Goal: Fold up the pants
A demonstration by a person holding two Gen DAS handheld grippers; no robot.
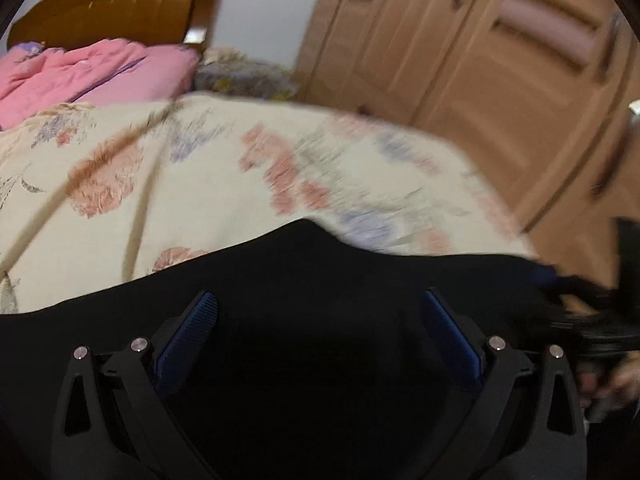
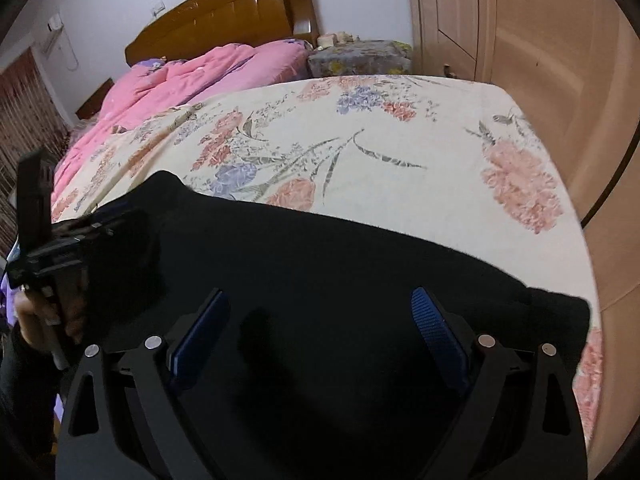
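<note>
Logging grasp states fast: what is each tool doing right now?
Left tool: open, holding nothing, above the black pants.
Right tool: open, holding nothing, above the same pants on the floral bed sheet.

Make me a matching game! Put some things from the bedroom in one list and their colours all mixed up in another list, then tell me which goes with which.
Things:
1. pants
2. quilt
3. headboard
4. finger pads

Colours:
A. shiny brown wood
B. blue
C. black
D. pink

Pairs: 1-C, 2-D, 3-A, 4-B
</note>
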